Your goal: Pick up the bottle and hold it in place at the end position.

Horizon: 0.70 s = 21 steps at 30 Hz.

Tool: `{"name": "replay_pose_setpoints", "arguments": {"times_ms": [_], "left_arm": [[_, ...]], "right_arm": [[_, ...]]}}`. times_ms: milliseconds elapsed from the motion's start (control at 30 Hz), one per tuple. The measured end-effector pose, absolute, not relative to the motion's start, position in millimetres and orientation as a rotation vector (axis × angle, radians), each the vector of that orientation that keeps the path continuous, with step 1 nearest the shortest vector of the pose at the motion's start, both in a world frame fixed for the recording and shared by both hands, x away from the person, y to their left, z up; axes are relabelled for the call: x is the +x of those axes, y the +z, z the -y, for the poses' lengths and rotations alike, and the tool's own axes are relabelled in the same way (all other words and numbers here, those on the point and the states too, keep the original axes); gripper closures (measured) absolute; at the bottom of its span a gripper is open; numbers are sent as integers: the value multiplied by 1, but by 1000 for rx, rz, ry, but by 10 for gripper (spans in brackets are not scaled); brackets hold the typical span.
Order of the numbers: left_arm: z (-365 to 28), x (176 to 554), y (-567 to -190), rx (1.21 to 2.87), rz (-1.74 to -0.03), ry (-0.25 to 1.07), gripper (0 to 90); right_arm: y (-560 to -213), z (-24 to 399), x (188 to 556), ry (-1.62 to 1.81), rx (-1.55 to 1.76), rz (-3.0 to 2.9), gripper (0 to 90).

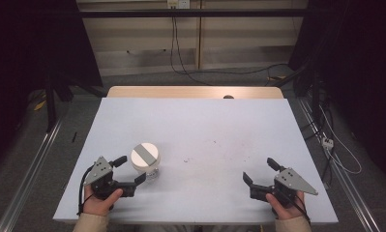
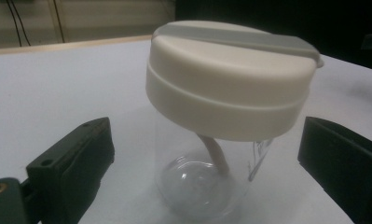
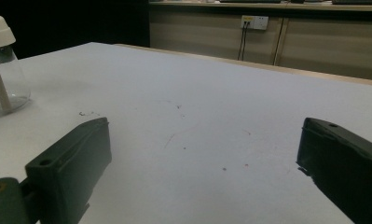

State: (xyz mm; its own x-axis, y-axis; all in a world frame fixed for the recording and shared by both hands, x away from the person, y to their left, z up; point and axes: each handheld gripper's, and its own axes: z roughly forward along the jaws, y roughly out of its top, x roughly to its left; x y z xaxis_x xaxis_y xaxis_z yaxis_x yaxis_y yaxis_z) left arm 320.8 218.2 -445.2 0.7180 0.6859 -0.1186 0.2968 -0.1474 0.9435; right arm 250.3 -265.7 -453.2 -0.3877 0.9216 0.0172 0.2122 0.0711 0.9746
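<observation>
White board covers the worktop (image 1: 195,125), where a small clear jar (image 1: 151,171) with a broad cream lid (image 1: 145,155) stands upright near the front left corner. A grey strip runs across the top of the lid. Seen from the left tongs' own camera, the jar (image 2: 207,182) sits between the two black jaws, which stand wide apart on either side of it with a visible gap to the glass on both sides. A pale tube (image 2: 216,156) slants down inside the glass from under the lid (image 2: 230,84).

From above, the left tongs (image 1: 130,171) rest low at the front left of the worktop, held by a hand (image 1: 99,199) in a beige sleeve, one jaw reaching behind the jar and the other in front of it. The right tongs (image 1: 262,170) sit at the front right, well apart from the jar, gripped by the other hand (image 1: 287,207); their jaws are also spread wide with nothing between them. In the right tongs' view, bare board with a few dark specks lies between the jaws, and the jar (image 3: 4,88) shows at the far left edge. Cables trail across the grey floor (image 1: 215,77) beyond the worktop.
</observation>
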Motion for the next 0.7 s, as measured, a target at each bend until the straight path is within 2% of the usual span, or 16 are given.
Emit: {"name": "replay_pose_setpoints", "arguments": {"times_ms": [700], "left_arm": [[-182, 338, -450, 1821, -809, 400, 41]], "right_arm": [[-453, 263, 252, 1360, 1128, -1700, 29]]}}
